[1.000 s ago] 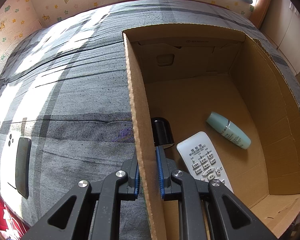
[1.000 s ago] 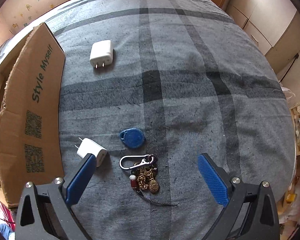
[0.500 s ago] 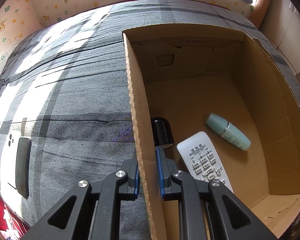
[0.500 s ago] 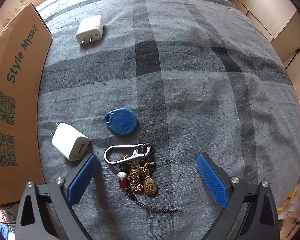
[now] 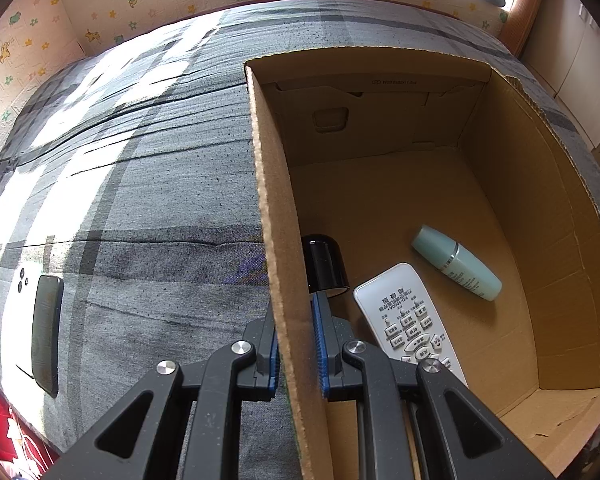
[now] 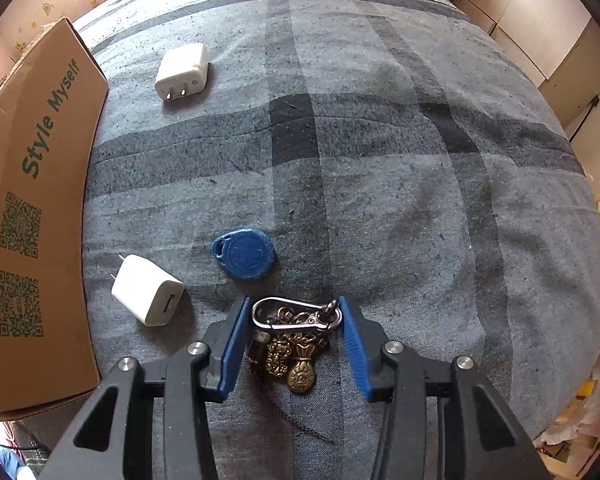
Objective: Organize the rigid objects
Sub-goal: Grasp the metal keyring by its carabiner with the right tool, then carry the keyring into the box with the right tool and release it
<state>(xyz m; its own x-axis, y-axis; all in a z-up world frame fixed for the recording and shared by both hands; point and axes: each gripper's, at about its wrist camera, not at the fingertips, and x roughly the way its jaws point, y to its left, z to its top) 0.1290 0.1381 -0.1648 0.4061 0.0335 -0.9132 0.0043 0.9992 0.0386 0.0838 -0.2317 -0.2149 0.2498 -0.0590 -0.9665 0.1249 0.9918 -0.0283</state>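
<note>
Keychain charms and their silver carabiner are bracketed by the right gripper, whose blue fingers are closing from either side of the bunch, which lies on the grey plaid bedspread; whether the pads already press on the metal cannot be told. A slip is judged likely here: the carabiner is thin and low on soft fabric, so it could be pinched at its ends only, skate out, or be lifted with the charms and cord dangling and snagging the weave. Just beyond, a blue key fob and a white charger are seen lying, with a second white charger farther off.

On the other side, the near wall of the cardboard box is pinched by the left gripper. Inside are seen a black cap, a white remote and a mint bottle. If that wall is tugged, the box could be tilted.
</note>
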